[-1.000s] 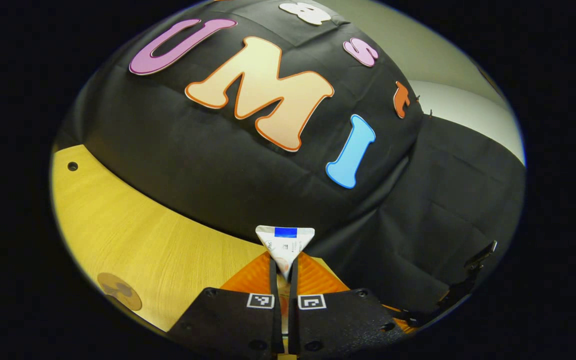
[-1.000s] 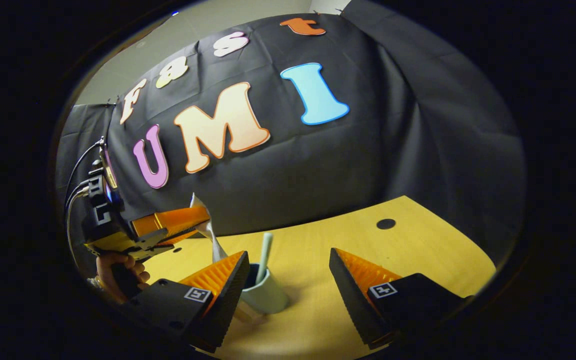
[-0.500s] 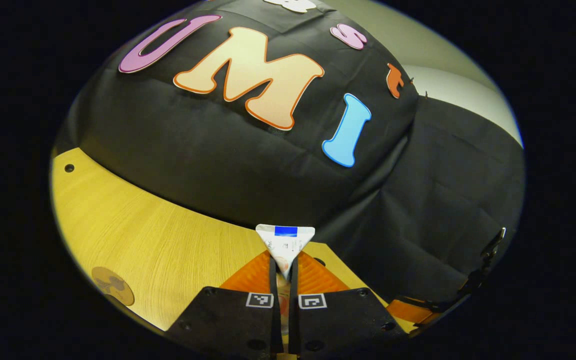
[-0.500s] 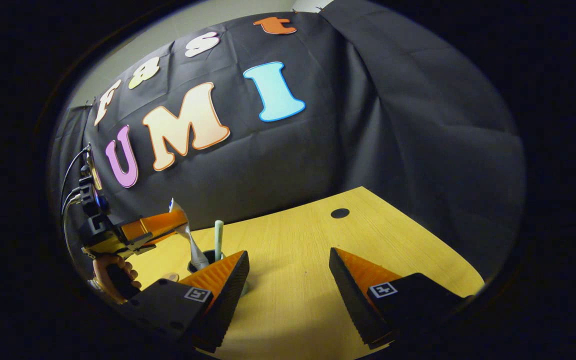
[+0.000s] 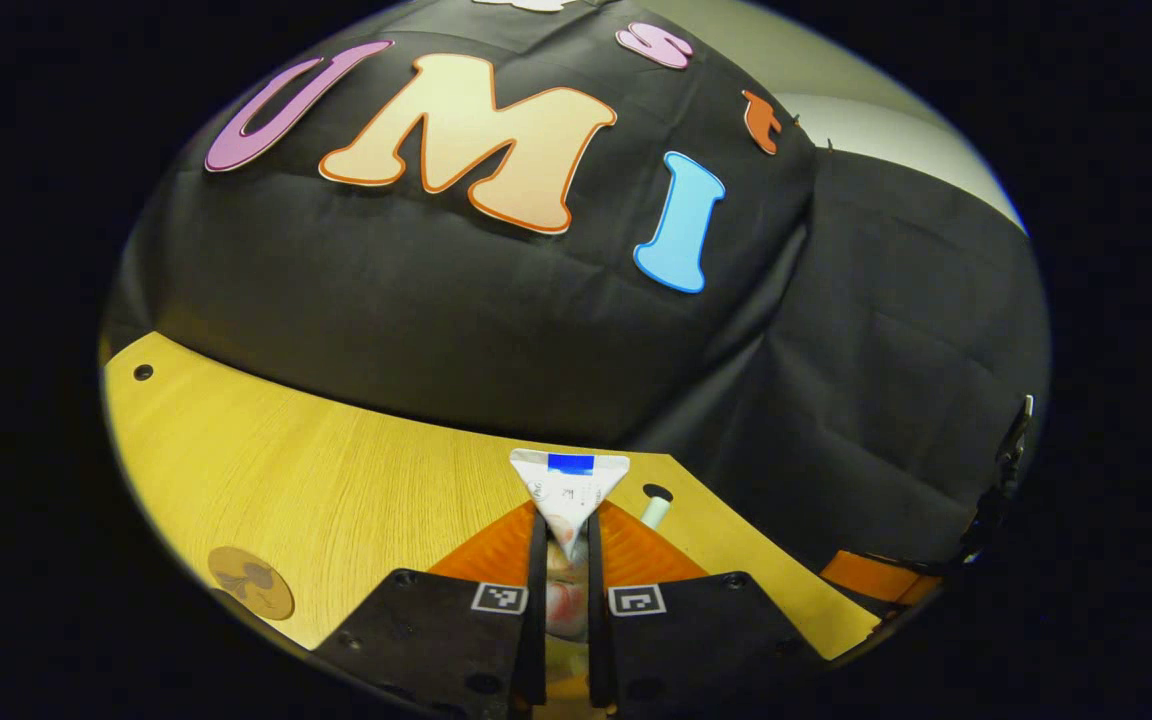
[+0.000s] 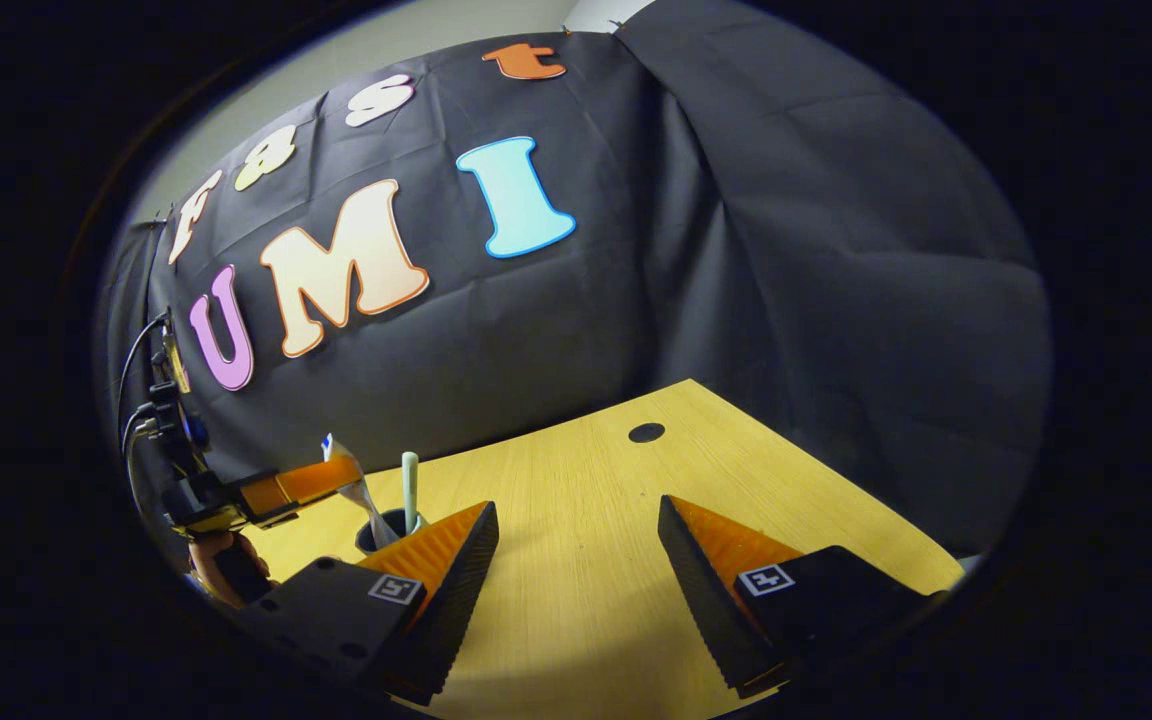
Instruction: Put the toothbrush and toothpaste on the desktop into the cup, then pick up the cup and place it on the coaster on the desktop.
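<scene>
I'm seeing a wooden tabletop backed by black cloth. My left hand-held gripper is clamping the toothpaste above the cup; my right hand-held gripper is gaping wide beside the cup holding the toothbrush.

Toothpaste print too small; nothing else legible.

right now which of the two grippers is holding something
The left gripper, shut on the toothpaste over the cup. The right gripper is open with nothing between its fingers.
</scene>
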Motion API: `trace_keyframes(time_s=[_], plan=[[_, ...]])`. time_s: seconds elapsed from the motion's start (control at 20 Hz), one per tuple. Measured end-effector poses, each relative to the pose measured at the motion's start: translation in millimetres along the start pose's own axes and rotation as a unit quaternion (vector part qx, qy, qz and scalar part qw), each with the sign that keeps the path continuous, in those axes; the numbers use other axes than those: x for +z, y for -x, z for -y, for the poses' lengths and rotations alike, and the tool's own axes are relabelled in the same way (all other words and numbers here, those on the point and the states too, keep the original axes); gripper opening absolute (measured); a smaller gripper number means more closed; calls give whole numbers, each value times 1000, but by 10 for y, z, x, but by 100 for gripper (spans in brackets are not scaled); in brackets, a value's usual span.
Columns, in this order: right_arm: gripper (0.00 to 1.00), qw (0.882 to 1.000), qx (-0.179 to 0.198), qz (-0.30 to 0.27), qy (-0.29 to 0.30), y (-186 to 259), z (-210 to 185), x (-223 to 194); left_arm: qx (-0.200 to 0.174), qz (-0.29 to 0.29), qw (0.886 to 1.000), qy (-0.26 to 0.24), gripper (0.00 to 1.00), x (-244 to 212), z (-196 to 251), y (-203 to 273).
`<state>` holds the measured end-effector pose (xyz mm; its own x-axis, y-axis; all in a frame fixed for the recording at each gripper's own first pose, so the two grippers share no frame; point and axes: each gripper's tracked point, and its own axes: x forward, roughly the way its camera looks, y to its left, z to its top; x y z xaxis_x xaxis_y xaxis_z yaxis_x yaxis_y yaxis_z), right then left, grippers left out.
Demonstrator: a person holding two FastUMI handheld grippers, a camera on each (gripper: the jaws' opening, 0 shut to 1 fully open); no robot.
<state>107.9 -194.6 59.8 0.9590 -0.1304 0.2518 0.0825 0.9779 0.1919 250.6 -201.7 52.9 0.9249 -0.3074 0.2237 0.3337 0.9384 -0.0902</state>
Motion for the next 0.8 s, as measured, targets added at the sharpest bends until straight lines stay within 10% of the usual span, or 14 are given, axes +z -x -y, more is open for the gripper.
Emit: trace_keyframes(time_s=[0.3, 0.8], plan=[[98, 1000, -4, -5, 5, 44, -4, -11, -17, 18, 1000, 3, 55, 141, 98, 138], [98, 999, 21, -21, -20, 169, -234, 26, 43, 49, 998, 5, 92, 489, -204, 711]])
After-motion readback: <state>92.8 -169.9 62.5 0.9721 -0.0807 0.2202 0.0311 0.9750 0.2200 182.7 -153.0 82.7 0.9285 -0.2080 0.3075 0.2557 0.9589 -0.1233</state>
